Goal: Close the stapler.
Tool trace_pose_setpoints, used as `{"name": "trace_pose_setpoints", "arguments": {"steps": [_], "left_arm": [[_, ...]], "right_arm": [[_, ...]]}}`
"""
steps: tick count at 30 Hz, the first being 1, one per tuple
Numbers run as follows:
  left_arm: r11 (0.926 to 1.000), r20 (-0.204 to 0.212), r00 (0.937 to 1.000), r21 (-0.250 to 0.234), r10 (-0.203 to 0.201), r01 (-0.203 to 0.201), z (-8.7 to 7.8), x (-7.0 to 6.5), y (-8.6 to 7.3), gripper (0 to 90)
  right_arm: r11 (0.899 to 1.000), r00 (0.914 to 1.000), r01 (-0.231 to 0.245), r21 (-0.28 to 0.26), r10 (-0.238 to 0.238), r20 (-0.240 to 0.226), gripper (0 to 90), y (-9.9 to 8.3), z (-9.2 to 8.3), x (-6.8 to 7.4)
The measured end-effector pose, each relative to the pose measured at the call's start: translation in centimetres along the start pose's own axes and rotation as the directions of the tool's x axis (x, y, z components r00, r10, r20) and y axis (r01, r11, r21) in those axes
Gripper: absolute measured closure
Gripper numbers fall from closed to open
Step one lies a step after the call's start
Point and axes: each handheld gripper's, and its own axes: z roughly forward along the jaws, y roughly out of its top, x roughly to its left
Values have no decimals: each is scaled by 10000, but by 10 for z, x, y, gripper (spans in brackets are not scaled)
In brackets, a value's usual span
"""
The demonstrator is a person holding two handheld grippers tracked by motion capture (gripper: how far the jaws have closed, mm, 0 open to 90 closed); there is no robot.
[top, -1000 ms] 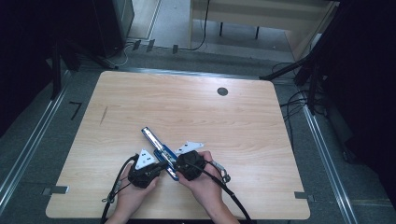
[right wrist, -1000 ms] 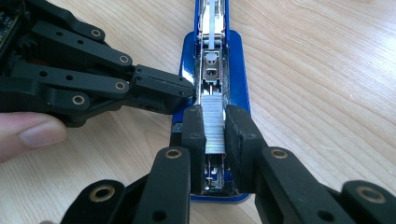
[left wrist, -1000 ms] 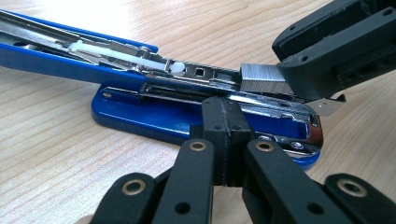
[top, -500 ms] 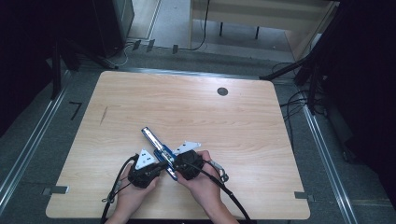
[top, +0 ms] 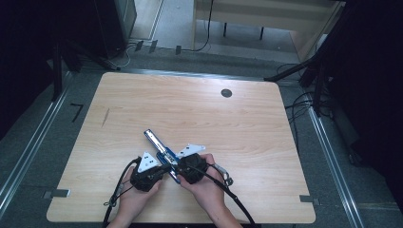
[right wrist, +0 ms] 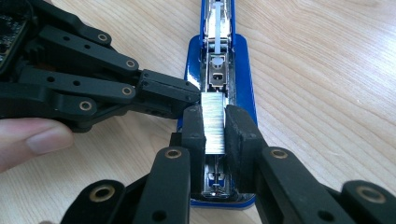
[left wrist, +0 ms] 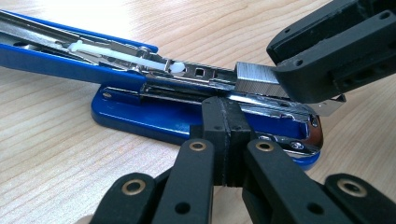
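Blue stapler (top: pixel 160 150) lies opened out flat on the wooden table (top: pixel 247 128), in the near half, a little left of centre and nearer the near edge than the far one. It lies slantwise, the top arm reaching toward the far-left corner and the base toward the near edge, between the two hands.

Look of it: glossy blue base (left wrist: pixel 140 116) with rounded ends; bright metal staple channel (right wrist: pixel 217 70) running along its length, with small square holes punched in it. A white plastic pusher rod (left wrist: pixel 116 53) lies in the channel. The blue top arm (left wrist: pixel 56 58) is swung back, level with the tabletop.

Right gripper (right wrist: pixel 215 128): jaws partly closed, pads pressed on either side of a strip of silver staples (right wrist: pixel 214 122) (a compact block, fine ridged surface), held directly over the channel near the stapler's front end. In the left gripper view the same strip (left wrist: pixel 254 80) shows touching the metal rail.

Left gripper (left wrist: pixel 227 140): jaws fully together, nothing between them; the closed tip rests against the side of the stapler at the base, just beside the staples. In the right gripper view it comes in from the left, a fingertip (right wrist: pixel 37 140) behind it.

Both hands rest on the table near its near edge, cables trailing back.
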Motion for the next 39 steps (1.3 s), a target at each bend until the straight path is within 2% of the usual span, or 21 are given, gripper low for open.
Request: {"name": "trace_pose_setpoints", "arguments": {"steps": [11, 25, 39], "left_arm": [[10000, 6, 10000, 2, 4, -4, 0, 0, 0, 900], [10000, -5, 10000, 5, 12, -12, 0, 0, 0, 900], [10000, 3, 10000, 6, 8, -8, 0, 0, 0, 900]], "right_arm": [[9996, 9998, -205, 191, 204, 26, 797, 1, 2, -4], [9997, 9999, -27, 249, 24, 118, 783, 2, 3, -3], [9999, 9999, -77, 135, 76, 108, 790, 1, 3, -2]]}}
